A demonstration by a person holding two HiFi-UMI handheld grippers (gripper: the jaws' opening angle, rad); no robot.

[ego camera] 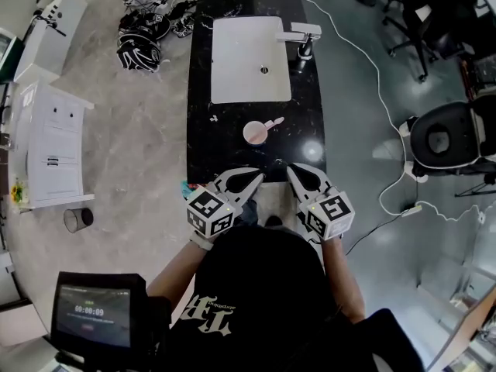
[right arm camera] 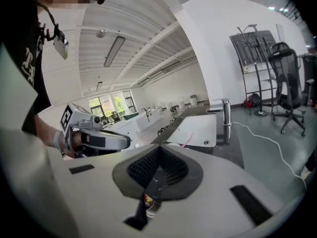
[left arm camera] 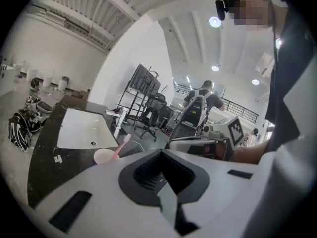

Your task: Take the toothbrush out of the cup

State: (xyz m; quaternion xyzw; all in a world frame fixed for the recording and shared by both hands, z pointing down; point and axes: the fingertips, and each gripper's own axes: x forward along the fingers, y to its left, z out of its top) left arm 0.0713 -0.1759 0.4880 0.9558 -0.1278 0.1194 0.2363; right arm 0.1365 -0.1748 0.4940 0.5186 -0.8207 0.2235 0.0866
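Toothbrush (ego camera: 273,122) in cup (ego camera: 246,136) (both pink)

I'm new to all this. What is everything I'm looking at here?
counter: one, black, centre
sink: one, white, set in the counter
faucet: one, silver, right of the sink
cup: one, pink, on the counter near the sink
toothbrush: one, pink, leaning in the cup
helmets: a pile, black and white, floor at upper left
cabinet: one, white, far left
bin: one, dark mesh, by the cabinet
chair: one, black, right
cable: one, white, on the floor at right
left gripper: one, white, shut, empty
right gripper: one, white, shut, empty
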